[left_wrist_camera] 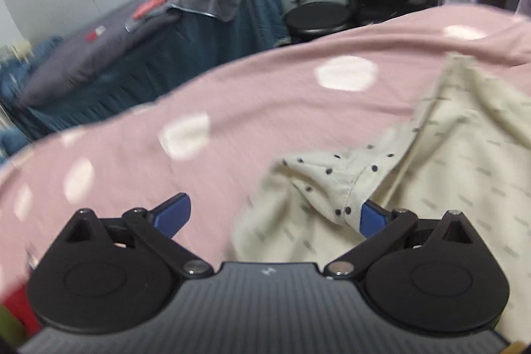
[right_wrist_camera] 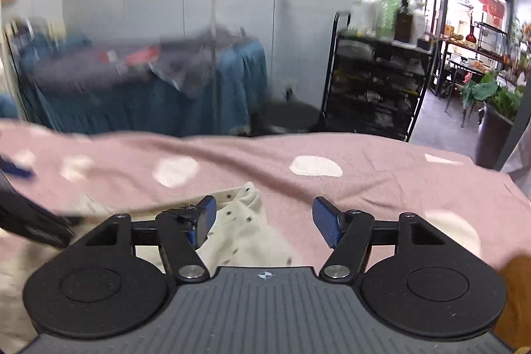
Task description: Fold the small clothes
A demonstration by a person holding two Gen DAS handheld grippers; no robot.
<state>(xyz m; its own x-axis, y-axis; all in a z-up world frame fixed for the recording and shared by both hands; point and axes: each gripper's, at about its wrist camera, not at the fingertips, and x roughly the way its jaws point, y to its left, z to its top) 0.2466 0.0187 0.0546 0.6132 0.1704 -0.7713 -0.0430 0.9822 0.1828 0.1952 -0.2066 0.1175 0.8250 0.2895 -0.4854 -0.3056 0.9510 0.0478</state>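
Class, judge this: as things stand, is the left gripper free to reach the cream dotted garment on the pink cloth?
Probably yes. The left gripper has its jaws open, and the cream dotted garment lies crumpled right at them on the pink cloth, with nothing in between.

Showing as cream with small dark dots: the rumpled small cotton garment [left_wrist_camera: 332, 181], its inner face carrying faint grey dashes instead. Lying under it in dusty pink with large white spots: the soft cloth table cover [left_wrist_camera: 252, 108]. Appearing in matte black with blue pads [left_wrist_camera: 174, 214]: the two-finger left gripper [left_wrist_camera: 275, 216], above a ribbed grey body. Repeating that black, blue and grey scheme: the two-finger right gripper [right_wrist_camera: 264, 221]. Hanging behind in teal blue under grey: the draped pleated fabric [left_wrist_camera: 186, 55]. Standing in plain black: the round stool [left_wrist_camera: 317, 17] and the wire shelving rack [right_wrist_camera: 375, 85].
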